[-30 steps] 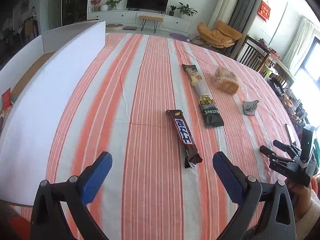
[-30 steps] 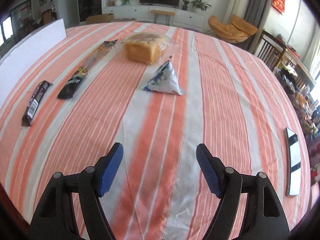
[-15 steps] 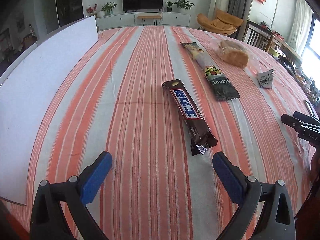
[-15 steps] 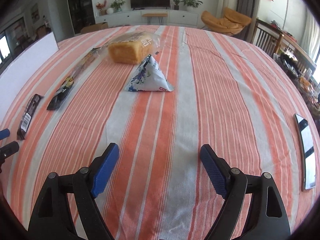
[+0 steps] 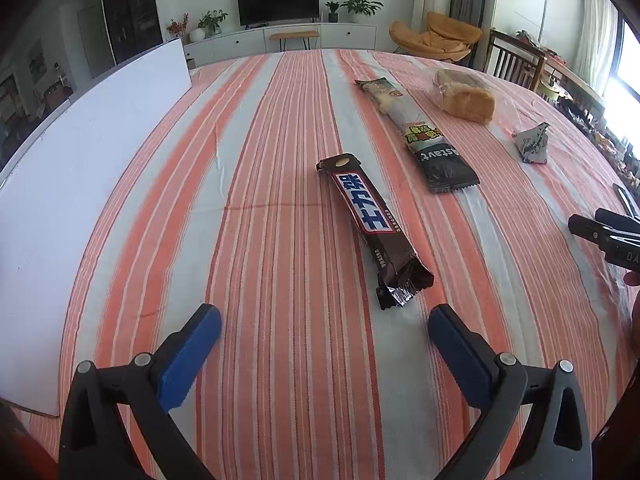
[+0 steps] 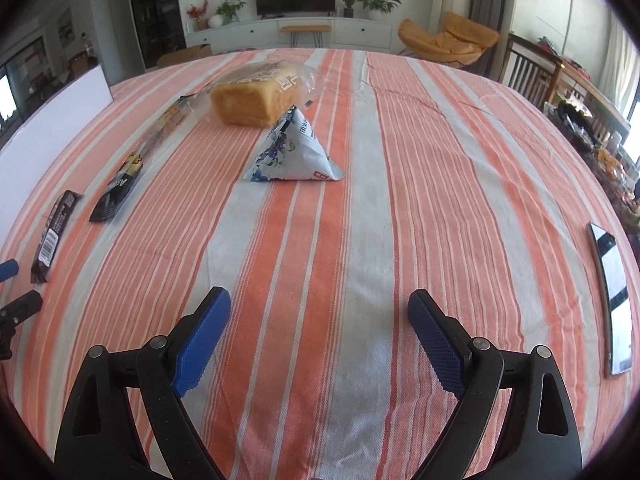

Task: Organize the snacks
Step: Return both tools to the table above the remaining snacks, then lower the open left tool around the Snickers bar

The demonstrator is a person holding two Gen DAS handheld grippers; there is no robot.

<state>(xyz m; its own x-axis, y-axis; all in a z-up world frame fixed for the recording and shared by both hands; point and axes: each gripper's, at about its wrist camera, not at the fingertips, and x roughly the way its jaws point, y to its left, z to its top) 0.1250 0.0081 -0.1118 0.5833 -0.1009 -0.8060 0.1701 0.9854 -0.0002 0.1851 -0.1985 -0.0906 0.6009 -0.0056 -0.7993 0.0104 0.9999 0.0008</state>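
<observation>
A brown chocolate bar [image 5: 374,226] lies on the striped tablecloth just ahead of my left gripper [image 5: 324,320], which is open and empty; the bar's near end sits slightly beyond the right finger. Farther back lie a long dark biscuit pack [image 5: 420,132], a bagged bread loaf [image 5: 466,98] and a small triangular pouch [image 5: 532,144]. In the right wrist view the pouch [image 6: 294,150] stands ahead of my right gripper [image 6: 320,320], whose jaws are opening with nothing between them. The loaf [image 6: 250,98], biscuit pack [image 6: 124,178] and chocolate bar [image 6: 54,234] lie to its left.
A white box wall [image 5: 88,184] runs along the table's left side. A phone [image 6: 612,296] lies near the right edge. The right gripper's black frame [image 5: 608,236] shows at the right of the left wrist view. Chairs stand beyond the table.
My left gripper has sunk and drawn closer to the chocolate bar, which now looks larger. The right gripper's jaws have spread wider, and the pouch sits nearer.
</observation>
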